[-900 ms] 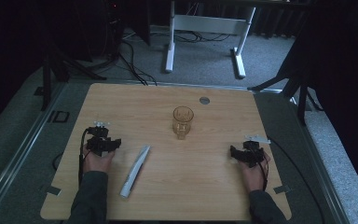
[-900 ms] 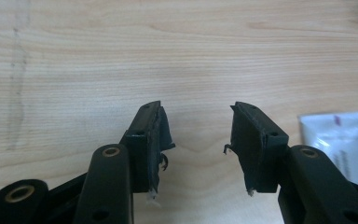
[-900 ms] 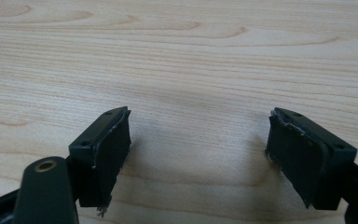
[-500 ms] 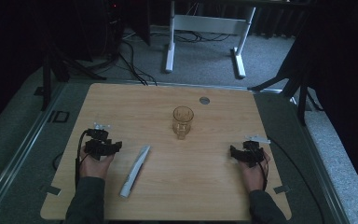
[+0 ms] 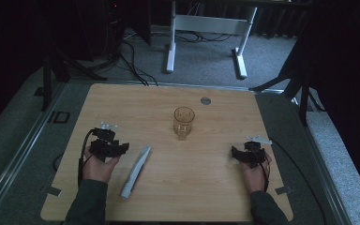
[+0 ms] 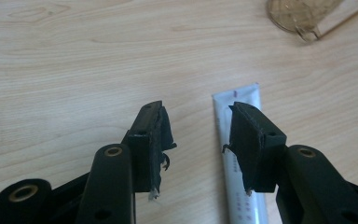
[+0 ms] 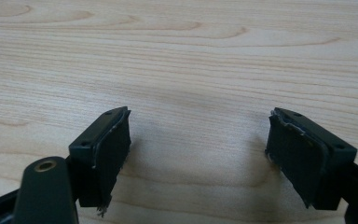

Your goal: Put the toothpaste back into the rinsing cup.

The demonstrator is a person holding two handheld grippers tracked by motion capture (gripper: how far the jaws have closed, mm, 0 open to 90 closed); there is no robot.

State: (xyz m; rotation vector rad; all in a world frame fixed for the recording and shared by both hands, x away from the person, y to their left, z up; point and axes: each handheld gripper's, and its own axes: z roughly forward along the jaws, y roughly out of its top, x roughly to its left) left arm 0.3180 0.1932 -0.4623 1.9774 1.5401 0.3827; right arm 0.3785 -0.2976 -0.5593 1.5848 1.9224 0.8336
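A white tube (image 5: 136, 171) lies slantwise on the wooden table (image 5: 192, 187), left of the middle. Beside its far end hovers my left gripper (image 5: 119, 147), jaws open. In the left gripper view the tube (image 6: 223, 109) runs under the right-hand jaw, with bare wood between the fingertips of the left gripper (image 6: 196, 112). A clear amber drinking glass (image 5: 183, 122) stands upright at the table's middle, and its base (image 6: 303, 14) shows at the top right of that view. My right gripper (image 5: 238, 153) rests low at the right, and the right gripper (image 7: 200, 114) is open wide over bare wood.
A small grey round disc (image 5: 206, 101) sits in the tabletop behind the glass. Beyond the table's far edge, a white desk frame (image 5: 206, 28) and loose cables (image 5: 131, 56) are on the grey floor. Dark stands flank the table.
My left gripper has shifted very slightly toward the tube. The right gripper, the glass and the tube have kept still.
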